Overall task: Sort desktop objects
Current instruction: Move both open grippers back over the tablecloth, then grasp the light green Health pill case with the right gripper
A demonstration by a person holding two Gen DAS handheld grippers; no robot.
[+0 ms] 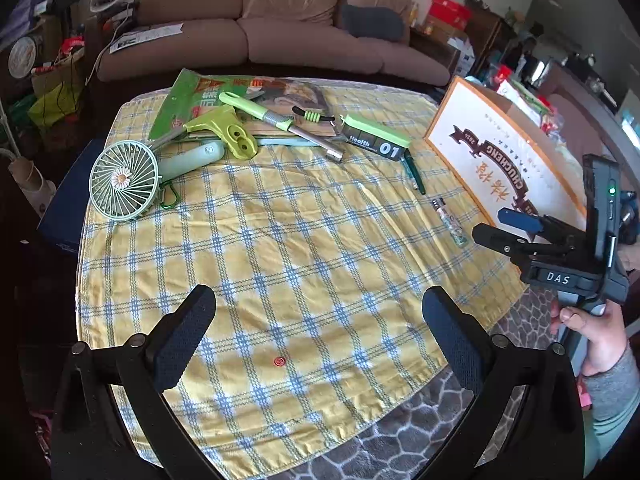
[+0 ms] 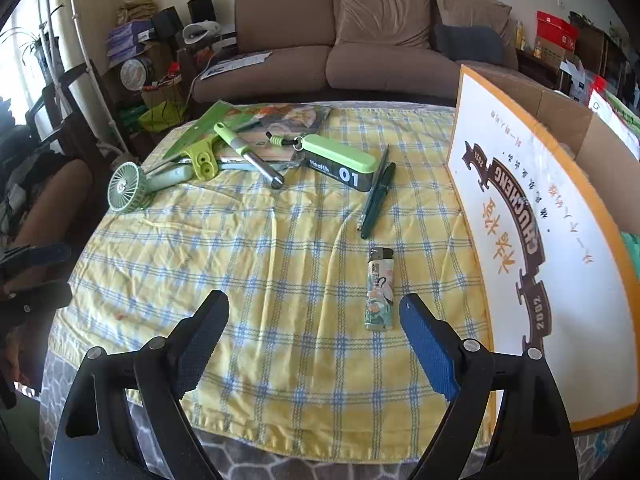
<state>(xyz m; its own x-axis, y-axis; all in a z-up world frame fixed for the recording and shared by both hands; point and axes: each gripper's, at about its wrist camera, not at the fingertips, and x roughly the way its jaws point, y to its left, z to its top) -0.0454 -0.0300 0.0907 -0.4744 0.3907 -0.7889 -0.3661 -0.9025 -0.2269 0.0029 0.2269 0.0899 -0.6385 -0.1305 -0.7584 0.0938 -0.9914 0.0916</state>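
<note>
Wide bare stretch of yellow-and-blue checked tablecloth left open in front, far edge crowded by green clutter (round mint handheld fan, green-lidded tin), right side walled by upright white orange-edged printed box, patterned lighter lying near it.
</note>
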